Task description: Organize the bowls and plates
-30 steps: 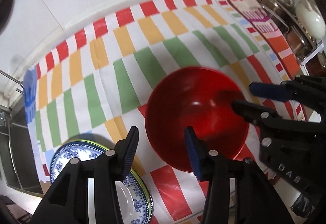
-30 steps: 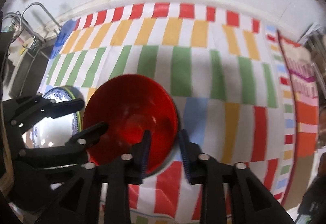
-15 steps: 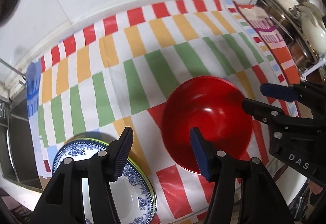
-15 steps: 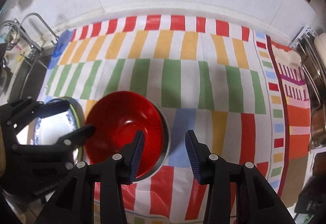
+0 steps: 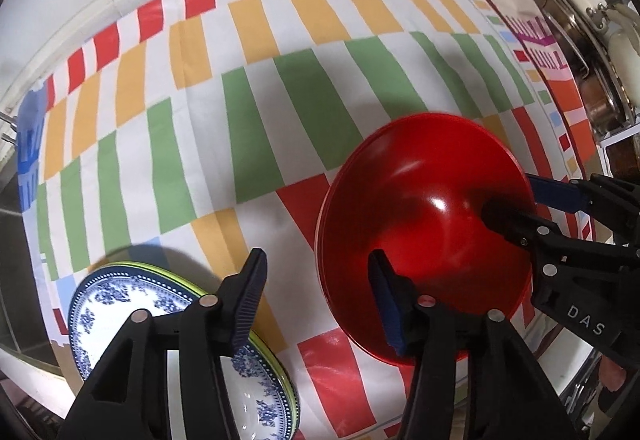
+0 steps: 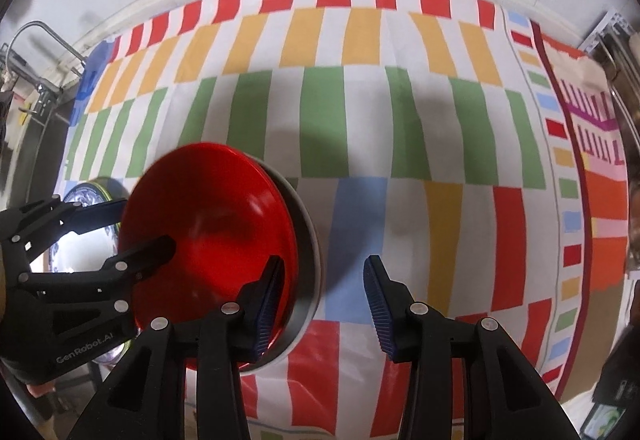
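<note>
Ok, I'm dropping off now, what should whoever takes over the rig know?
Left gripper: jaws closing, astride one side of the red bowl rim, not pressing yet.
Right gripper: open, astride the opposite side.
Red bowl sits inside a grey bowl on the striped cloth; blue-and-white plate lies beside them.
Done: bowls nested.
Left: probably grip and place the bowls.

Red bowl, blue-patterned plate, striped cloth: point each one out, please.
Red bowl (image 5: 424,208): left wrist view, inner wall.
Blue-patterned plate (image 5: 116,306): left wrist view, patterned rim band left of the tool.
Striped cloth (image 6: 324,120): right wrist view, a green stripe behind the bowl.
</note>
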